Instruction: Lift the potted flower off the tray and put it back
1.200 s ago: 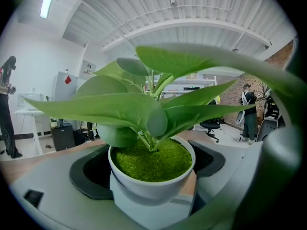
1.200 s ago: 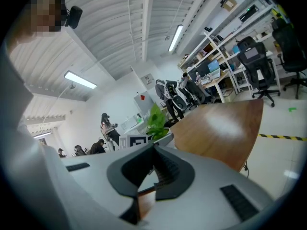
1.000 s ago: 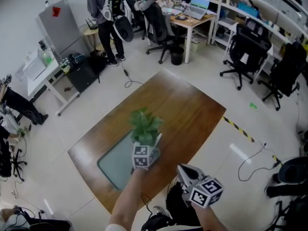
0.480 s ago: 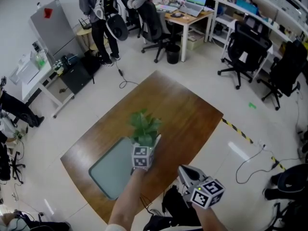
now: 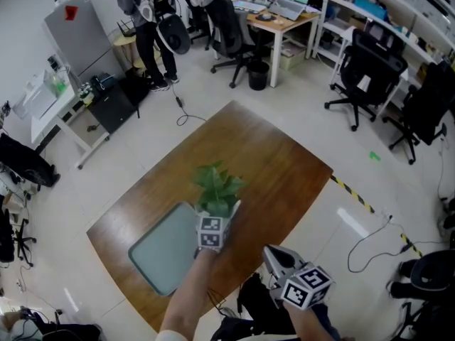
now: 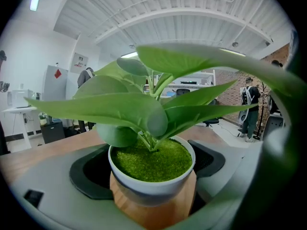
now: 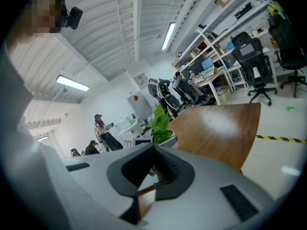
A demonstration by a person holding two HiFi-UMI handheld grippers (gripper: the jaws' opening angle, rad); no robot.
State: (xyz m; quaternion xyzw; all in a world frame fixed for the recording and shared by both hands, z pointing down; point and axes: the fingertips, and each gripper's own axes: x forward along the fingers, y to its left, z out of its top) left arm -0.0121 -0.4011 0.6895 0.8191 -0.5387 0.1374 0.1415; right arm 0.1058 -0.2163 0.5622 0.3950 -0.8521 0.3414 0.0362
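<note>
Clenching the potted flower [image 5: 217,187], left tongs [image 5: 218,215] must lower it level, tray [image 5: 160,251] at 8 o'clock; right tongs [image 7: 152,169] closed, empty.

Cool white light is pouring down from ceiling strip lights [image 7: 169,36], keeping the room evenly bright, and only soft, faint shadows are lying on the floor [image 5: 352,222], where one pale streak is glinting. A washed-out glare is spreading across the table [image 7: 225,123] in the right gripper view. Both gripper views are bending hard towards their edges and fading into black corners. The potted flower [image 6: 151,164] is showing sharp, while a near leaf [image 6: 288,109] is blurring at the right.
</note>
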